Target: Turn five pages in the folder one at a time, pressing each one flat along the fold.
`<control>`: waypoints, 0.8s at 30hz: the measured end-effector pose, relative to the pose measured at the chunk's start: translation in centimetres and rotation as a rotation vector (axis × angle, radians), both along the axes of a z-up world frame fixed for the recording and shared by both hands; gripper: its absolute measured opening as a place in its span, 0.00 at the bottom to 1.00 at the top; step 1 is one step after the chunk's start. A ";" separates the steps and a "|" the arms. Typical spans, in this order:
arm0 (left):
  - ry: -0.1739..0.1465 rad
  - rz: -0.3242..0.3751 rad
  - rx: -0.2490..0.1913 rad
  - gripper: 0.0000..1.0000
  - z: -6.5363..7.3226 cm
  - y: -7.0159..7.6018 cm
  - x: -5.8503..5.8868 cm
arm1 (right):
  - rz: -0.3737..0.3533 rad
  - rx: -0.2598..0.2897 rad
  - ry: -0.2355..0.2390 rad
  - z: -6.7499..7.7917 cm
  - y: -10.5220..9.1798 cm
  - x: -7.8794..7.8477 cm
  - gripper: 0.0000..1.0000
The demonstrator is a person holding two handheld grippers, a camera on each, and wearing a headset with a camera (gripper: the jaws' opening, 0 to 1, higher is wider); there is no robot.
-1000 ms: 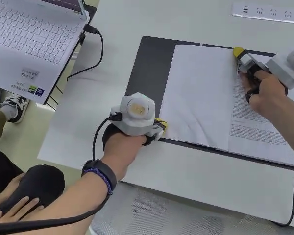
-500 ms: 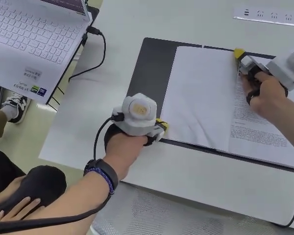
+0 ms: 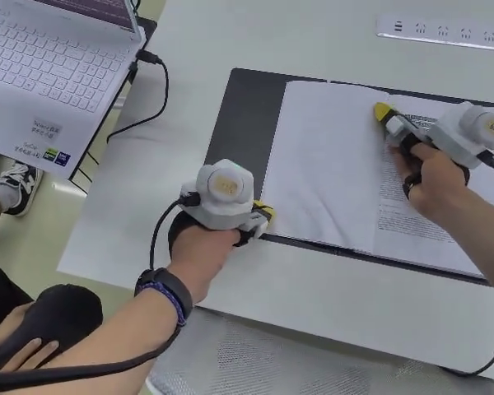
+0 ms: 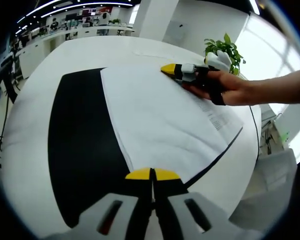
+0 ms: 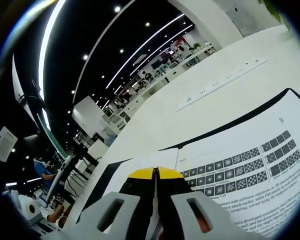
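Left gripper [image 3: 263, 212] fingers [image 4: 140, 174] clenched at folder [image 3: 239, 115] edge; right gripper [image 3: 382, 111] clenched on fold [image 3: 373, 222]; laptop [image 3: 49, 74], power strip [image 3: 445, 33] beside

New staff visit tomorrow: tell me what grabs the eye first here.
A black folder lies open mid-table, a blank page lying on its left half. The right tongs, shut, rest at the fold near the top; the left tongs, shut, sit at the page's near corner.

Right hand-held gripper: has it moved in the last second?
Yes. The right hand-held gripper slid a little down the fold, away from the top edge of the folder.
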State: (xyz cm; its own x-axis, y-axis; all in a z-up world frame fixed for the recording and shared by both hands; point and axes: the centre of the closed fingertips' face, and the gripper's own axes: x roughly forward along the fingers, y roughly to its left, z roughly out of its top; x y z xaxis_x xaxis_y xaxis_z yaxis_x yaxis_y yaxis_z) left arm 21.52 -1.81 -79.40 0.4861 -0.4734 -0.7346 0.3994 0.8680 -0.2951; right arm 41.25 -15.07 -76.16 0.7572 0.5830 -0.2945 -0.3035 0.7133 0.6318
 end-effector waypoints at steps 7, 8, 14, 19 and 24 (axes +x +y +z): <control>-0.007 0.002 -0.001 0.00 0.0 0.0 -0.1 | 0.020 -0.007 -0.002 0.0 0.0 -1.7 0.00; -0.009 0.002 0.000 0.00 0.0 0.0 0.0 | 0.023 -0.009 -0.002 0.0 0.0 -1.9 0.00; -0.016 -0.005 -0.001 0.00 0.0 0.0 0.0 | 0.035 -0.010 -0.003 -0.1 -0.2 -3.1 0.00; -0.019 -0.005 -0.001 0.00 0.0 0.0 0.0 | 0.030 0.002 -0.003 -0.2 -0.7 -4.1 0.00; -0.024 -0.006 0.000 0.00 0.0 0.0 -0.1 | 0.073 -0.008 -0.014 -0.1 -0.7 -5.5 0.00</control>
State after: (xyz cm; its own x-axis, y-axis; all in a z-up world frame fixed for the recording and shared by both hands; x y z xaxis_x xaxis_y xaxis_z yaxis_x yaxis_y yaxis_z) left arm 21.46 -1.82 -79.41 0.5005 -0.4759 -0.7232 0.4112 0.8658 -0.2851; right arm 35.76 -15.72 -76.29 0.7172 0.6343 -0.2887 -0.3634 0.6938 0.6217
